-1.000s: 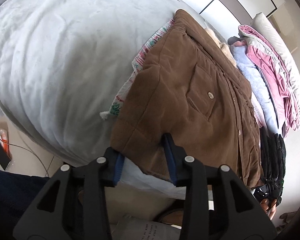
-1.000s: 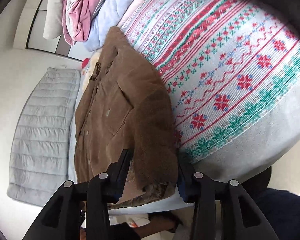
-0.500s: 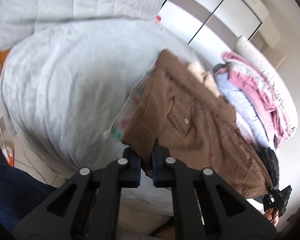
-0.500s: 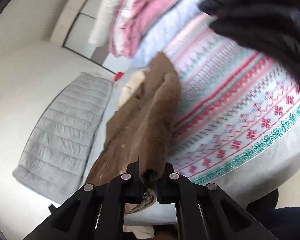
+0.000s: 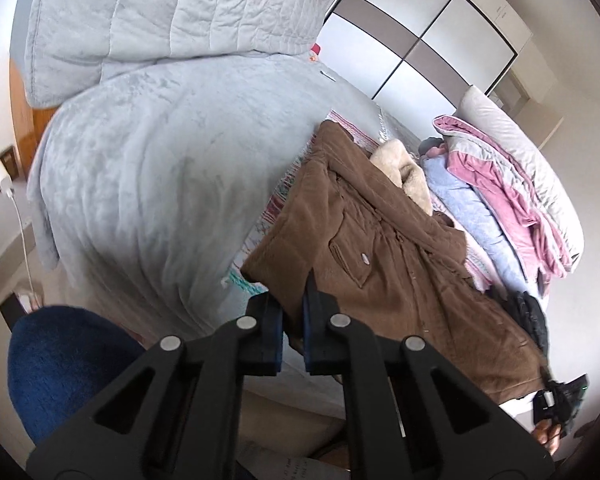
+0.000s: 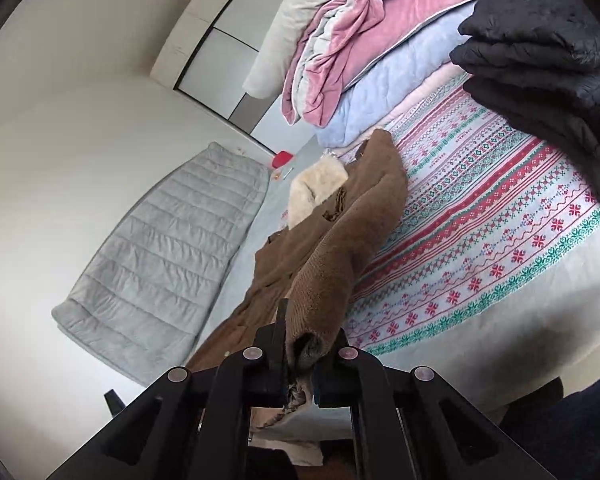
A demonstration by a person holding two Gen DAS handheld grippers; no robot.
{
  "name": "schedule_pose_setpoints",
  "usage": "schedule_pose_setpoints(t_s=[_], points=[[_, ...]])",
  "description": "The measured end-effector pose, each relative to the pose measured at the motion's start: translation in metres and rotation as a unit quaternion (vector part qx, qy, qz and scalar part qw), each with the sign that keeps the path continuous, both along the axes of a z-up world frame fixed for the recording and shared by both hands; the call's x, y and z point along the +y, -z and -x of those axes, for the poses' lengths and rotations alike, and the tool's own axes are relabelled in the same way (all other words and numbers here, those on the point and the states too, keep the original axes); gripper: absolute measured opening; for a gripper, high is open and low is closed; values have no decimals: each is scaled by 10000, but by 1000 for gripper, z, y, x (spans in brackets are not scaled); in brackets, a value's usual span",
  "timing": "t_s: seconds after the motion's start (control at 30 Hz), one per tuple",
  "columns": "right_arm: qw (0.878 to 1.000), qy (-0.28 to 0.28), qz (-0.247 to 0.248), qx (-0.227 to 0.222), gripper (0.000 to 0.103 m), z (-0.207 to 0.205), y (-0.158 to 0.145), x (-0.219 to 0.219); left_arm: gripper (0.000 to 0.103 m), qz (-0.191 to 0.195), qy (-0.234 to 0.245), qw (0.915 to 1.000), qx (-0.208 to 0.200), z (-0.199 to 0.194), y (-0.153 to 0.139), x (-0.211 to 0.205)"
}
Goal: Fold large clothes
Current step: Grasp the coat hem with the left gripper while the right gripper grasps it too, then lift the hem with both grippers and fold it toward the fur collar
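At the foot of the bed (image 5: pixel 148 184), both the left hand-held gripper (image 5: pixel 291 322) and the right hand-held gripper (image 6: pixel 300 354) are clamped on the hem corners of the brown jacket (image 5: pixel 388 256), which lies full-length on the patterned blanket (image 6: pixel 480 240), so folding seems barely begun.

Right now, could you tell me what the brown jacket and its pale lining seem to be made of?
The brown jacket looks like matte, fine-ribbed corduroy, judging by its napped ridges. Its pale lining looks like cream fleece or faux shearling, fluffy and shaggy.
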State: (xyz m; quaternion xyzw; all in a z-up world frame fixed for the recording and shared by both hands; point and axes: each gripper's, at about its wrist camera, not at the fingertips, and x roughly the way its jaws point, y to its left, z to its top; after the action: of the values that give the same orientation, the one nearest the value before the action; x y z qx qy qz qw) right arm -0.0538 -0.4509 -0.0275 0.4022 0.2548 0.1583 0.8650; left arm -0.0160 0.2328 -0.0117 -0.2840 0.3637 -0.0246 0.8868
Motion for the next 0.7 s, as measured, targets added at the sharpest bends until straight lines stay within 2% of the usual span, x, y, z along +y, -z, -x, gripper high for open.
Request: schedule_pose_setpoints(t_s=[0.07, 0.13, 0.3, 0.4, 0.47, 0.6, 0.7], points=[[9999, 13, -30, 104, 7, 4, 3, 1, 9, 85, 18, 10000, -29, 7, -3, 0], [10000, -12, -9, -49, 7, 16, -5, 5, 9, 156, 2, 9998, -140, 19, -14, 2], [9973, 37, 155, -723, 7, 59, -56, 7, 9, -69, -158, 9969, -771, 58, -61, 8], [9961, 83, 300, -829, 7, 64, -69, 6, 9, -190, -144, 9974, -686, 47, -58, 7], [9975, 122, 269, -646, 7, 52, -59, 3, 9, -231, -116, 9983, -528, 35, -45, 4], [9997, 134, 142, -157, 7, 25, -26, 1, 9, 4, 58, 9997, -223, 15, -20, 5], [9999, 136, 0, 40, 7, 9, -9, -4, 9, 11, 2, 9998, -177, 6, -21, 10]])
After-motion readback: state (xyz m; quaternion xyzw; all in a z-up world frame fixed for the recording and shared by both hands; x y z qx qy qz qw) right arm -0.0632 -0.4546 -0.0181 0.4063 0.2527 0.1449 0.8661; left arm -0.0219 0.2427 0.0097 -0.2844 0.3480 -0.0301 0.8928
